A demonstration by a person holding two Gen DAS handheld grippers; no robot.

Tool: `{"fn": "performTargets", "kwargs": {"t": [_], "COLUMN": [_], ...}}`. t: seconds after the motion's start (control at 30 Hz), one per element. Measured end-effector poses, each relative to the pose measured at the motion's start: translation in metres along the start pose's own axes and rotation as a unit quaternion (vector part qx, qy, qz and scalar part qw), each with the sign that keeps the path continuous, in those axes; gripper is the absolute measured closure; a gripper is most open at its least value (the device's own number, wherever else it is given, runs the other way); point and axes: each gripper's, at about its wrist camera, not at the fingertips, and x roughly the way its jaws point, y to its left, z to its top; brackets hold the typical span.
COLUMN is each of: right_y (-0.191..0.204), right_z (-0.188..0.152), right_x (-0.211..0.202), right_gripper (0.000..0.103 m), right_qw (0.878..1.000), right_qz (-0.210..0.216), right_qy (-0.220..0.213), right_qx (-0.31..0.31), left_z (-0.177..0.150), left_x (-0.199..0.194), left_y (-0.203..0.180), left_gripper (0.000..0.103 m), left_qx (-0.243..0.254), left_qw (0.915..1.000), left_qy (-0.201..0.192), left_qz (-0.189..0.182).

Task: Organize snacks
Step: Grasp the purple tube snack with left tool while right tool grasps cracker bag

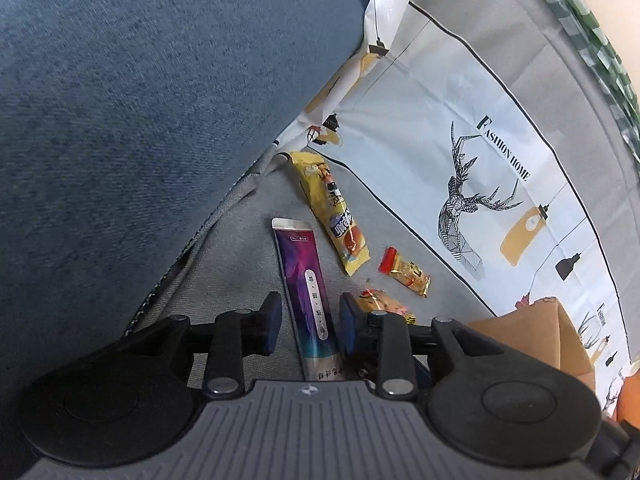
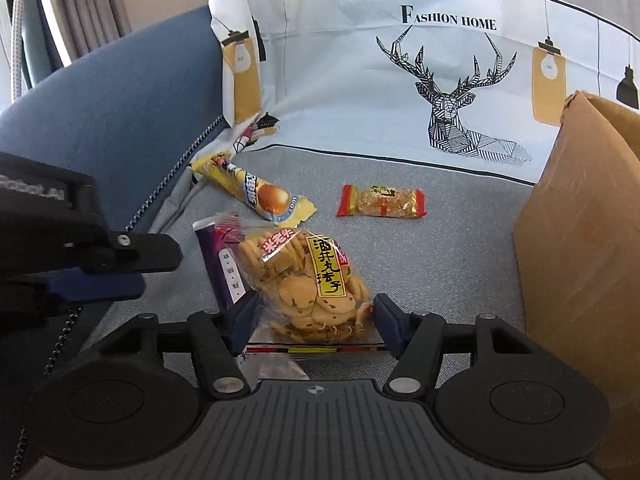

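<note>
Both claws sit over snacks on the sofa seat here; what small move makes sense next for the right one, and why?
Probably close the right claw on the bag of crackers. The bag lies between its pads, which do not yet clearly press it, and the cardboard box stands open just to the right as a likely destination. The left claw straddles the purple packet, also ungripped.

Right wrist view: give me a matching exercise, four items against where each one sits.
Items:
1. cracker bag
2. purple packet
3. red-ended candy
4. cardboard box

Places:
A. at the right edge of the view
B. alone on the grey cushion, in front of the deer print
C. between the right tool's fingers
D. partly under the cracker bag, on its left

Pairs: 1-C, 2-D, 3-B, 4-A
</note>
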Motion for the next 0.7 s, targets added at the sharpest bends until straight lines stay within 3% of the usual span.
{"fn": "performTargets", "kwargs": {"t": [0.13,0.3,0.4,0.57,0.63,0.7], "right_y": [-0.003,-0.008,-0.008,-0.016,-0.018,-0.017], "right_z": [-0.002,-0.008,-0.014,-0.023,-0.023,-0.024], "right_x": [-0.017,-0.033,-0.038,-0.038,-0.038,-0.040], "right_gripper": [0.053,0.055,0.055,0.055,0.055,0.055], "right_qw": [1.000,0.999,0.998,0.997,0.997,0.997], "right_qz": [-0.006,-0.034,-0.054,-0.072,-0.070,-0.072], "right_qy": [-0.016,-0.017,-0.015,0.004,0.005,0.004], "right_qx": [0.008,0.020,0.011,0.023,0.023,0.016], "left_z": [-0.002,-0.004,-0.012,-0.025,-0.025,-0.029], "left_x": [0.012,0.027,0.036,0.053,0.053,0.054], "left_y": [-0.002,-0.010,-0.027,-0.046,-0.047,-0.049], "left_gripper": [0.061,0.058,0.049,0.048,0.050,0.071], "left_qx": [0.002,0.008,0.053,0.119,0.122,0.147], "left_qw": [0.9998,0.9994,0.9975,0.9884,0.9878,0.9829], "left_qy": [0.016,0.028,0.030,0.040,0.037,0.035], "left_qz": [0.008,0.017,0.034,0.085,0.090,0.105]}}
